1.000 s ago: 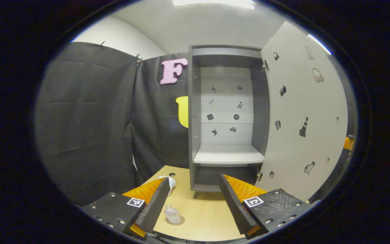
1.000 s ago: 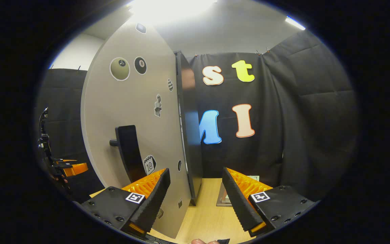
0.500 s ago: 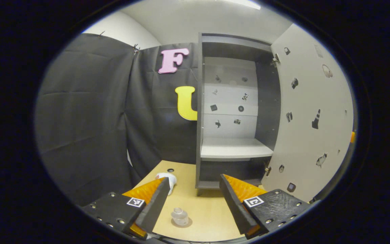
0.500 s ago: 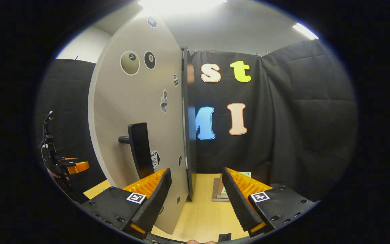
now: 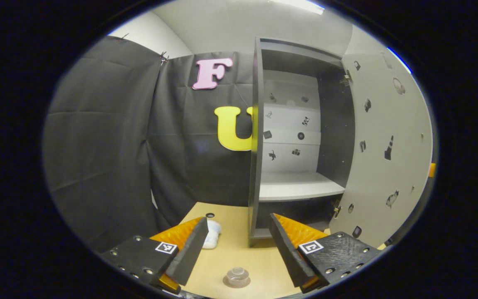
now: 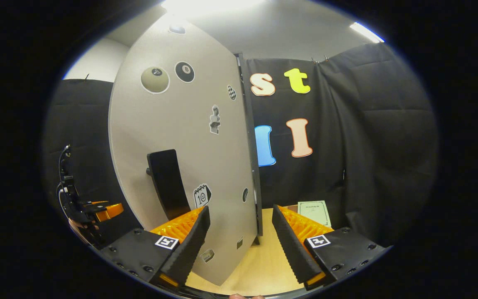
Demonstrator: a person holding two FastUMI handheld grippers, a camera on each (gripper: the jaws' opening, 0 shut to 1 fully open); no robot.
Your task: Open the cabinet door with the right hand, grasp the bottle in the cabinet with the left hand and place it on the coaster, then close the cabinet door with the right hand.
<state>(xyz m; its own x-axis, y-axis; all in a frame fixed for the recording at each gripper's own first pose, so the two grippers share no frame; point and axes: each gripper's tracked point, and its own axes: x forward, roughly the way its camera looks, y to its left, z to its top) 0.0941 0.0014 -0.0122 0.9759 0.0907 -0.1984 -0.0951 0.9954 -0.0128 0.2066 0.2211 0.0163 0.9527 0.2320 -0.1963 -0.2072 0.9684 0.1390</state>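
While on coaster [image 5: 236, 282], bottle [image 5: 237, 275] below hand-held gripper [image 5: 235, 252]

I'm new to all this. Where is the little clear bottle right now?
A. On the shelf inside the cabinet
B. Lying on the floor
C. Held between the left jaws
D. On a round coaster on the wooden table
D: in the left gripper view the bottle stands on the coaster on the table, free of the open left gripper, and the cabinet shelf is bare.
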